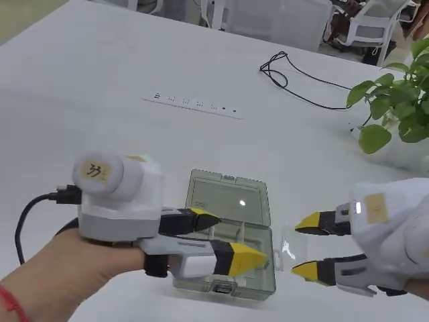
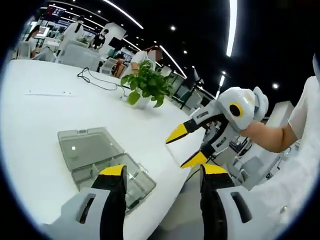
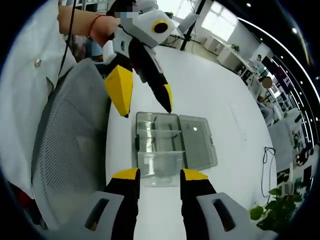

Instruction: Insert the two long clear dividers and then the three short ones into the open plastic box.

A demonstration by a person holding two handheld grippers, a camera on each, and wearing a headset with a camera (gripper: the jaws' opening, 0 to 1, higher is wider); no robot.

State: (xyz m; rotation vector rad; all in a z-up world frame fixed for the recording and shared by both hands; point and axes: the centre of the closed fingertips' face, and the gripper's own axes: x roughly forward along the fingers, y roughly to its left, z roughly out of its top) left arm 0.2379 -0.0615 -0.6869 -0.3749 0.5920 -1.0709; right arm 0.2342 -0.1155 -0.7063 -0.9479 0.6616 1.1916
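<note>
Smoky box (image 1: 255, 285) lies open, lid (image 1: 228, 198) flat; clear divider (image 3: 160, 167) at its end.

White table (image 1: 100, 134), smoky clear plastic box (image 1: 258, 287) near its front edge with lid laid open flat behind, white power strip (image 1: 194, 104) farther back, black cable (image 1: 295, 80) looped beyond, green potted plant (image 1: 392, 107) at the right.

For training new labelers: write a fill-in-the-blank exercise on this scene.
1. The lid of the plastic box lies ___.
2. The right tool carries a clear ___.
3. The left tool hovers above the ___.
4. Near the black cable stands a potted ___.
Missing words: open; divider; box; plant.
</note>
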